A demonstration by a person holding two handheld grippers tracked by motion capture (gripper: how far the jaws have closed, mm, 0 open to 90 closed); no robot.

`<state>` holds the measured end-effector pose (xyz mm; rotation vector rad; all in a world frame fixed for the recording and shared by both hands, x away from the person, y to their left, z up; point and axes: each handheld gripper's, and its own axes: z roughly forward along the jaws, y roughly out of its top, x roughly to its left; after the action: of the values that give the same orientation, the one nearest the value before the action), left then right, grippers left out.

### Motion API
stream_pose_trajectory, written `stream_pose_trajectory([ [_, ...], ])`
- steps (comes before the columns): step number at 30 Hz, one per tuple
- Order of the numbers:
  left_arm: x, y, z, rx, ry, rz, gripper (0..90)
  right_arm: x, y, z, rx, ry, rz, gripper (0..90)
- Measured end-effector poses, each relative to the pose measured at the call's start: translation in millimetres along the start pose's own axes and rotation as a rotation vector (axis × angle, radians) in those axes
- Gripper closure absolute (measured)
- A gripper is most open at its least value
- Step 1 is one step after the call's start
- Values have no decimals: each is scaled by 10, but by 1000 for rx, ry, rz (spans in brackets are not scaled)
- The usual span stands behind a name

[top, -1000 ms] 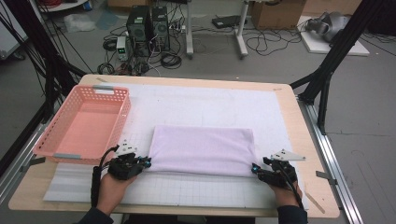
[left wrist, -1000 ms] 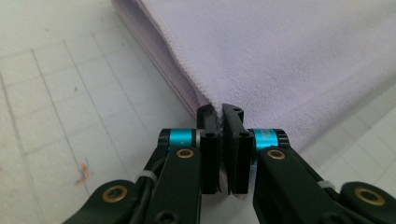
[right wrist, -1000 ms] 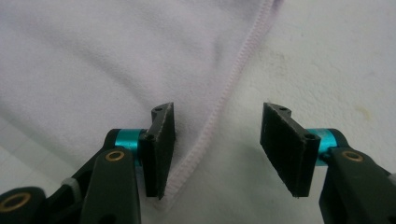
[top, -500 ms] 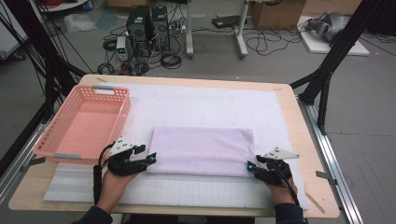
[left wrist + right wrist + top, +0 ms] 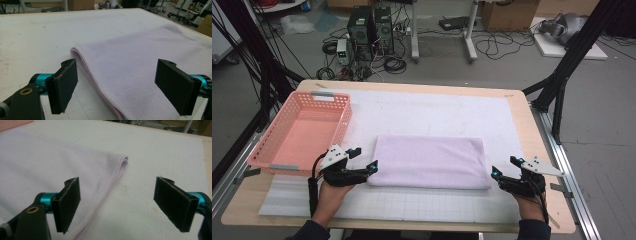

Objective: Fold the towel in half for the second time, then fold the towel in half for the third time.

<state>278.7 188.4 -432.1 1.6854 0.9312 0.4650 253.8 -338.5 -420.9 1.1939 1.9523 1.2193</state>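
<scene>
A folded lilac towel (image 5: 430, 161) lies flat on the white mat (image 5: 437, 112), its long axis running left to right across the near half of the table, with the pink basket (image 5: 302, 131) well apart to its left. The left gripper (image 5: 362, 172) sits just beside the towel's near-left corner and the right gripper (image 5: 504, 179) just beside its near-right corner, so each hand is nearest its own short end. Both pairs of jaws stand spread wide and hold nothing. In the left gripper view the folded edge (image 5: 86, 67) runs between the jaws; in the right gripper view the hemmed edge (image 5: 110, 183) also lies between them, nearer the left pad. The next move is likely a pinch on both corners
</scene>
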Motion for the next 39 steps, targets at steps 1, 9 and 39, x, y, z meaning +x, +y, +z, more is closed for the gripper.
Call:
stream_pose_trajectory([
  [1,-4,-3,0,1,5,-3,189,12,5,8,5,0,-8,182],
  [9,-20,-9,40,27,-10,-5,191,3,3,6,9,-8,-17,175],
  [39,-86,-202,60,284,-23,-70,338,51,3,75,26,38,-14,175],
])
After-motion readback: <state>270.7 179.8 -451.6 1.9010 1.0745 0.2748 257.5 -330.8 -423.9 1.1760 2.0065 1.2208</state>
